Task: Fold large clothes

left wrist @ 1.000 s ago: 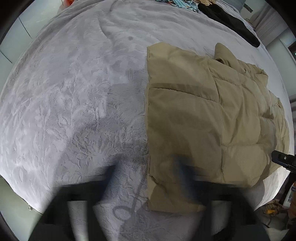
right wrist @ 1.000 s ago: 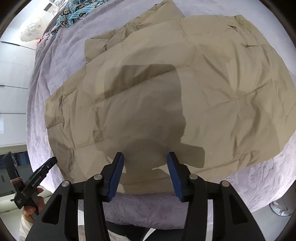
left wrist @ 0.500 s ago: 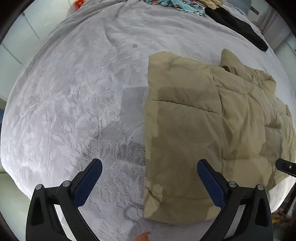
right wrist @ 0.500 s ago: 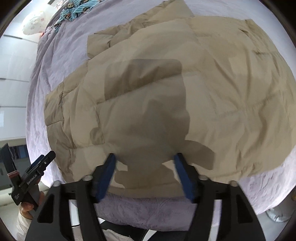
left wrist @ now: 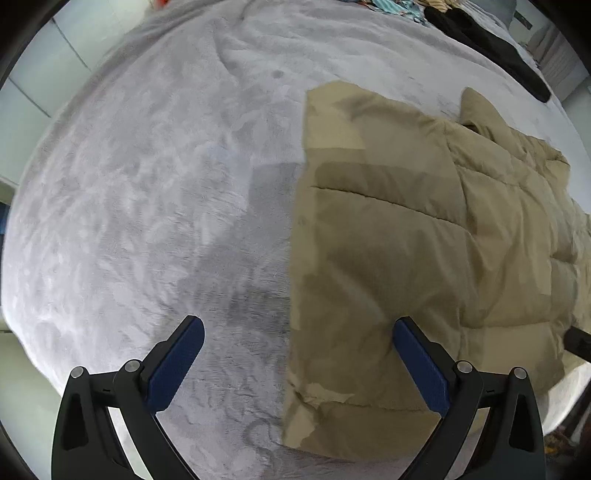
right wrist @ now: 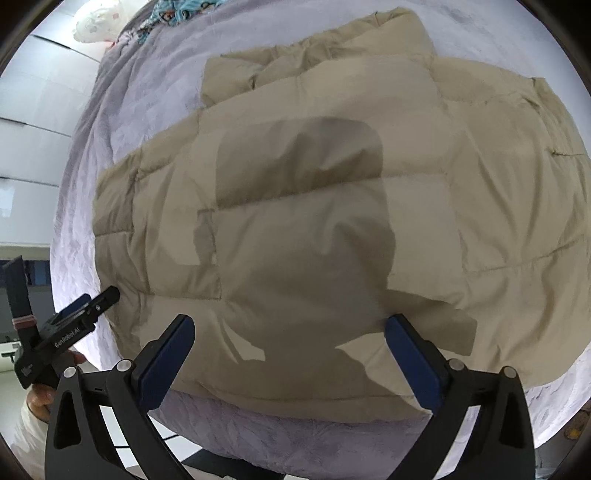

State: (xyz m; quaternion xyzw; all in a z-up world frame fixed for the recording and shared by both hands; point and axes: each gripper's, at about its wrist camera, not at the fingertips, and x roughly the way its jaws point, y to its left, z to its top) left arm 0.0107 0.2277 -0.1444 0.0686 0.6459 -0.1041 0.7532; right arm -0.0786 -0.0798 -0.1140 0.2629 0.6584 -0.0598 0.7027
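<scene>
The bed [left wrist: 140,206], under a pale grey plush cover, fills both views, and on it lies the tan quilted jacket [right wrist: 332,221], spread flat and already partly folded into a broad padded slab. It sits directly below and ahead of the right gripper [right wrist: 290,343], whose jaws have just been opening and now stand wide with nothing between them; the jacket's near hem runs crosswise just beneath its blue pads. From the left gripper [left wrist: 297,343], also spread wide and empty, the jacket lies off to the right-hand side: its straight folded edge runs away from the gripper, roughly down the middle of the gap between the fingers, so one finger hangs over fabric and the other over bare cover. The jacket's long axis appears to run across the right gripper's view, from one gripper's side toward the other's. I judge the right gripper the nearer and better centred, while the left is placed to take the edge. At the far end of the bed lie a dark garment [left wrist: 491,44] and patterned cloth [right wrist: 177,9].
</scene>
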